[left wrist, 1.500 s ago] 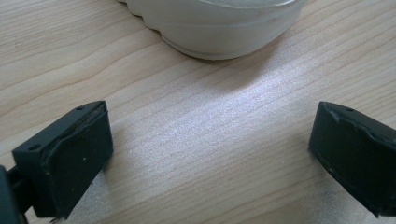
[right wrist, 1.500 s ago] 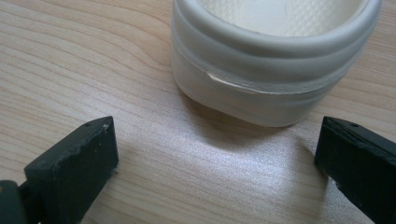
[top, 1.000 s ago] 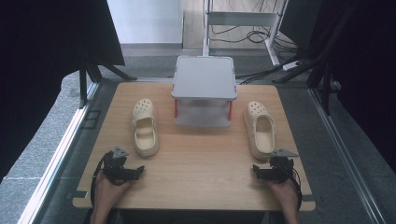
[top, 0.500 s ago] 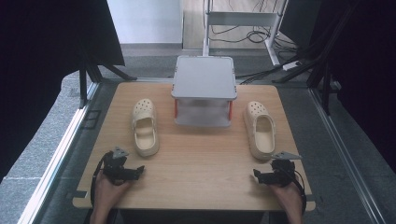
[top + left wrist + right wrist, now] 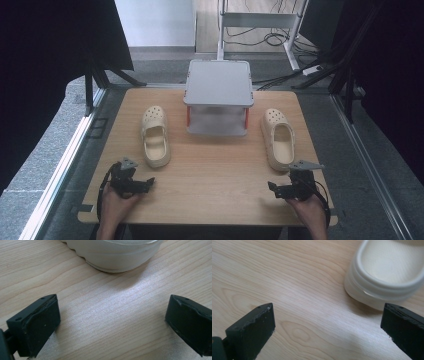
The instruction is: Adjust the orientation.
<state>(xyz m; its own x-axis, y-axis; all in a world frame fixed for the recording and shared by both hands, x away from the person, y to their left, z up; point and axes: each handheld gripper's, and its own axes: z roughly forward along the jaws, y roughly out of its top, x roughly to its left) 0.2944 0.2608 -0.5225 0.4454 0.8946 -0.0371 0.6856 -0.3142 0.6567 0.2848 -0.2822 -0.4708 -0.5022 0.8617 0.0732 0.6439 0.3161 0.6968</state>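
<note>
Two cream clogs lie on the wooden table, toes pointing away: the left clog and the right clog. Between them at the back stands a grey two-tier rack with red posts. My left gripper rests near the front left edge, open and empty; the left clog's heel lies just ahead of its jaws. My right gripper sits near the front right edge, open and empty, with the right clog's heel ahead and to its right.
Bare wood spans the table's middle and front between the hands. Beyond the table are grey floor, a metal frame leg at the left, black curtains on both sides, and cables behind the rack.
</note>
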